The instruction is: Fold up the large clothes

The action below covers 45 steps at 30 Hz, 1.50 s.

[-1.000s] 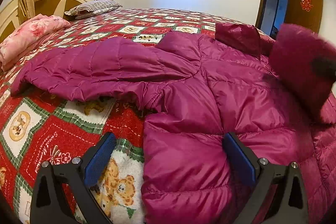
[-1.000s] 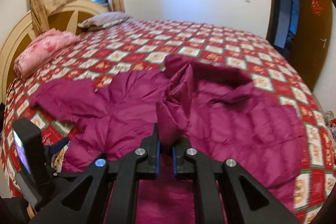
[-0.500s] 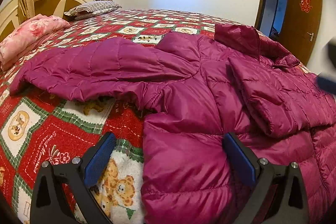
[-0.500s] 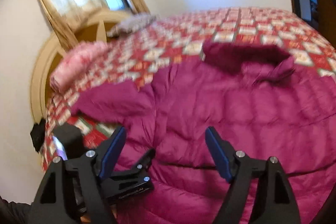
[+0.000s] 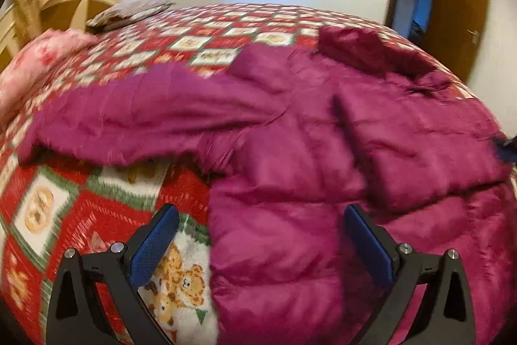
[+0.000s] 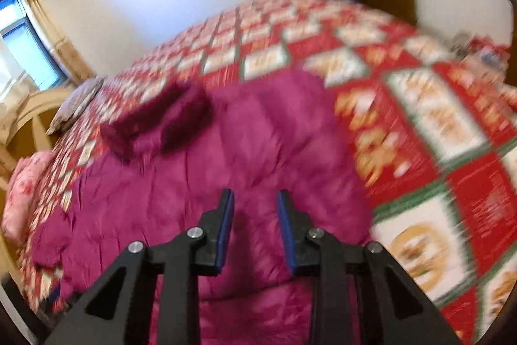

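A magenta quilted down jacket [image 5: 290,151] lies spread on the bed, one sleeve [image 5: 135,118] stretched to the left and its furry collar [image 5: 362,50] at the far side. My left gripper [image 5: 260,235] stands open over the jacket's near left corner, nothing pressed between its blue pads. In the blurred right wrist view the jacket [image 6: 200,183] and dark collar [image 6: 155,118] fill the left. My right gripper [image 6: 253,209] hovers above the jacket's right part, its jaws closing with a narrow gap and no cloth between them.
A red, white and green patterned bedspread [image 5: 64,215] covers the bed. A pink folded quilt [image 5: 42,60] and a striped pillow [image 5: 129,12] lie by the wooden headboard [image 5: 80,2]. A brown door [image 5: 458,5] stands open at the back right.
My right gripper let go of the jacket's fold, opened wide, then narrowed while swinging right and rolling. The released flap now lies flat. The left gripper stayed put.
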Each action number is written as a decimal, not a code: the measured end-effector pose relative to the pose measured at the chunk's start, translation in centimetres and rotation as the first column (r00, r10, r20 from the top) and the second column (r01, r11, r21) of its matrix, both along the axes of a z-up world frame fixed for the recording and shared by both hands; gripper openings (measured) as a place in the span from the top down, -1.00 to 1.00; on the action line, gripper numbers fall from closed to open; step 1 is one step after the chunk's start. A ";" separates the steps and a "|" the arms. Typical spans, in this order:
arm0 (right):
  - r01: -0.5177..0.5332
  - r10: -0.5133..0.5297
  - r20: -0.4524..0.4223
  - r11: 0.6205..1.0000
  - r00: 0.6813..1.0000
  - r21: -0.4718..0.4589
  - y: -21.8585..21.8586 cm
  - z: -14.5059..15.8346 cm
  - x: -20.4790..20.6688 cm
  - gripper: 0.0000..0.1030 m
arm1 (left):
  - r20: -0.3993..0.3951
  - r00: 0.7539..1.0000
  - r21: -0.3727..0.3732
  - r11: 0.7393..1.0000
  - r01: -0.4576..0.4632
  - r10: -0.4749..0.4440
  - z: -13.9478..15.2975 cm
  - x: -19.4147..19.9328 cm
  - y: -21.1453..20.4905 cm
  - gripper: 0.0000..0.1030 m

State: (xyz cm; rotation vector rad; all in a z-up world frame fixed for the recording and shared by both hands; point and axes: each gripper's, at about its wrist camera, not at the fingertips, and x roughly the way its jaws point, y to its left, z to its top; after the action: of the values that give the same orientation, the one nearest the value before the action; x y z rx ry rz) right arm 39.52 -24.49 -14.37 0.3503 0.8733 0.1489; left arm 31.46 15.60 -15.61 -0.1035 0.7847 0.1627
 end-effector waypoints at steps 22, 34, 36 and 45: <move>0.022 -0.016 0.027 0.969 0.999 -0.247 -0.2 -2.0 6.5 0.38 | -0.063 0.994 0.115 0.990 -0.079 0.087 -1.5 8.2 -5.6 -0.98; 0.036 -0.019 0.069 0.964 0.997 -0.262 -0.7 -2.4 5.2 0.31 | -0.016 0.998 -0.045 0.997 -0.065 0.065 -0.2 6.4 -2.9 -0.98; 0.033 -0.015 0.072 0.967 0.997 -0.252 -0.8 -2.4 5.2 0.25 | 0.060 0.988 -0.073 0.988 -0.137 0.141 1.6 4.2 -0.2 -0.98; 0.019 0.001 0.075 0.964 0.997 -0.266 -0.3 -2.5 5.2 0.10 | 0.022 0.759 -0.346 0.717 -0.605 0.651 2.9 -1.5 20.1 -0.98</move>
State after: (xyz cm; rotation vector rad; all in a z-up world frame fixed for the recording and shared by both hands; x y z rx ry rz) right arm 44.72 -24.76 -16.86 0.0960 0.8060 0.0342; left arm 30.00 35.73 -12.73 -0.6967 0.5976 0.6770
